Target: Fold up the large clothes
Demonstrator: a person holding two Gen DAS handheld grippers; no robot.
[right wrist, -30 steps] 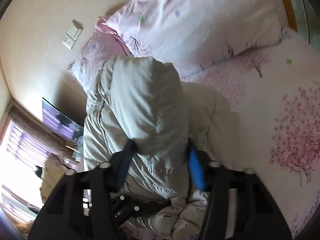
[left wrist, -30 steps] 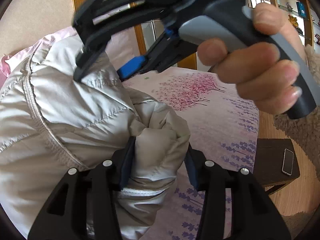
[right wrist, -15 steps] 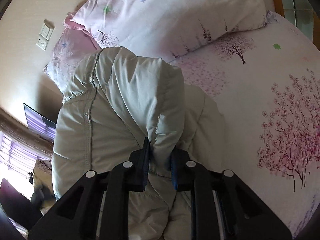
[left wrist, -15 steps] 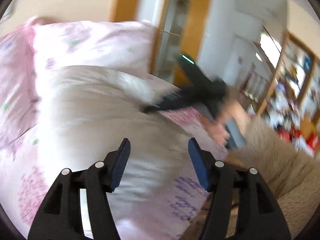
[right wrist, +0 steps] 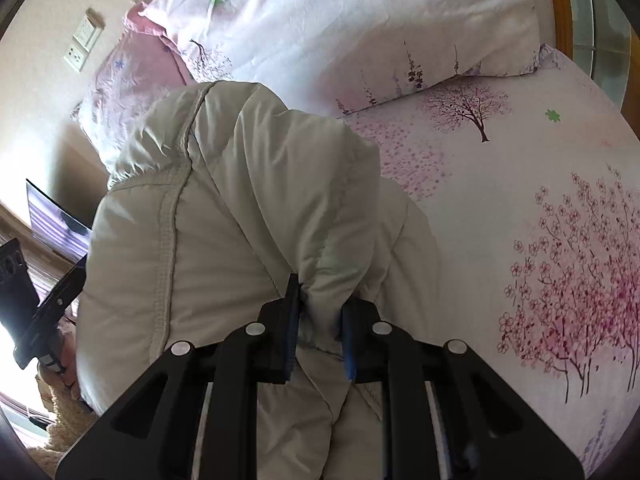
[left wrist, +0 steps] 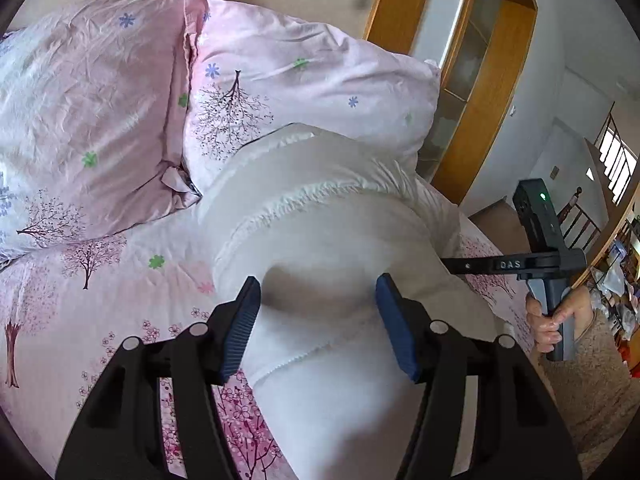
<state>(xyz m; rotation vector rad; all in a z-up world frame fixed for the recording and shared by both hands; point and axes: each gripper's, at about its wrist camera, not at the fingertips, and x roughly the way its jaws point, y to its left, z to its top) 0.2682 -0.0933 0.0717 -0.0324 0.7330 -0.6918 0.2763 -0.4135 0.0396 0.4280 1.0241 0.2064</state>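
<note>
A: Where's the garment?

B: Pale grey puffer jacket (right wrist: 224, 216) bunched up on the bed sheet (right wrist: 520, 184), pink with a cherry-tree print. It sits in front of two pink pillows (left wrist: 96, 92) at the head of the bed. In the left wrist view the jacket (left wrist: 332, 232) looks washed-out white, heaped up right in front of the camera.

A: Right gripper?

B: Right gripper (right wrist: 320, 320) is pinched narrow on a fold of the jacket. Fabric is squeezed between the two blue pads (right wrist: 349, 340), gathered into a tight pleat just at the tips. The rest of the jacket rises above and to the left of the fingers; a thick stitched seam (right wrist: 172, 216) runs down its left side.

A: Left one?

B: Left gripper (left wrist: 318, 312) is spread wide. The padded jacket bulges in between the blue pads (left wrist: 394, 332), fabric near or touching both inner faces, but the jaws aren't squeezing it. Can't tell for sure whether the pads press in.

A: Can each see the other?

B: Yes. Left wrist view shows the right gripper (left wrist: 472, 266) coming in from the right side, its fingers going into the jacket's far edge, and the right hand (left wrist: 552, 316) wrapped on the handle. Right wrist view catches the black body of the left gripper (right wrist: 44, 308) at the left edge, beside the jacket.

A: Background?

B: Wall socket plate (right wrist: 82, 46), wooden door frame (left wrist: 476, 92).
</note>
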